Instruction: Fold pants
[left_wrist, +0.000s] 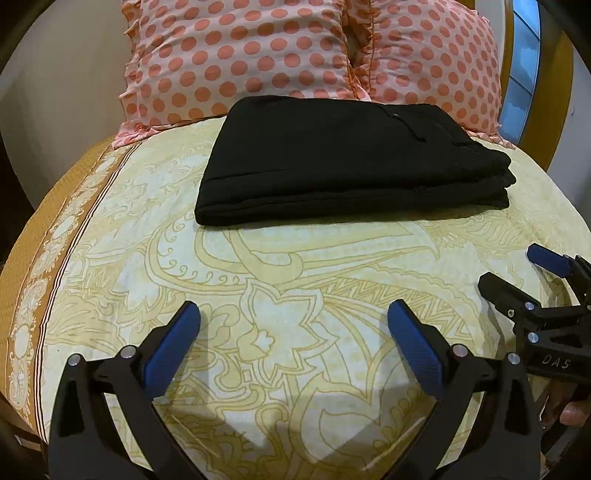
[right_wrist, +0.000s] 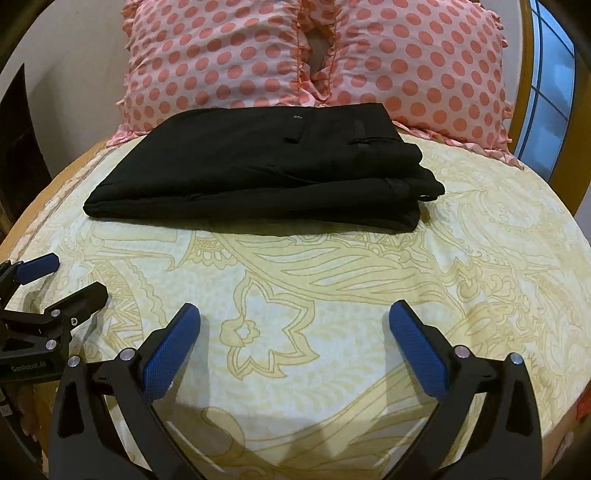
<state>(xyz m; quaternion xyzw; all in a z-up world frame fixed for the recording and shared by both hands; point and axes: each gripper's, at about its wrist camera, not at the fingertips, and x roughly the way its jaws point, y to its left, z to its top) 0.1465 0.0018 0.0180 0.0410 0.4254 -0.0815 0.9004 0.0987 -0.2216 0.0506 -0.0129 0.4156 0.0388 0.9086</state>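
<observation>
The black pants (left_wrist: 351, 158) lie folded in a neat stacked rectangle on the bed, just in front of the pillows; they also show in the right wrist view (right_wrist: 258, 170). My left gripper (left_wrist: 293, 314) is open and empty, hovering over the bedsheet well short of the pants. My right gripper (right_wrist: 294, 314) is open and empty too, at a similar distance. The right gripper shows at the right edge of the left wrist view (left_wrist: 517, 273), and the left gripper shows at the left edge of the right wrist view (right_wrist: 66, 277).
Two pink polka-dot pillows (left_wrist: 240, 55) (right_wrist: 406, 62) stand behind the pants. The yellow paisley bedsheet (left_wrist: 277, 295) covers the bed, with a brown border (left_wrist: 44, 236) at the left edge. A wooden headboard and a blue window (right_wrist: 550, 85) are at right.
</observation>
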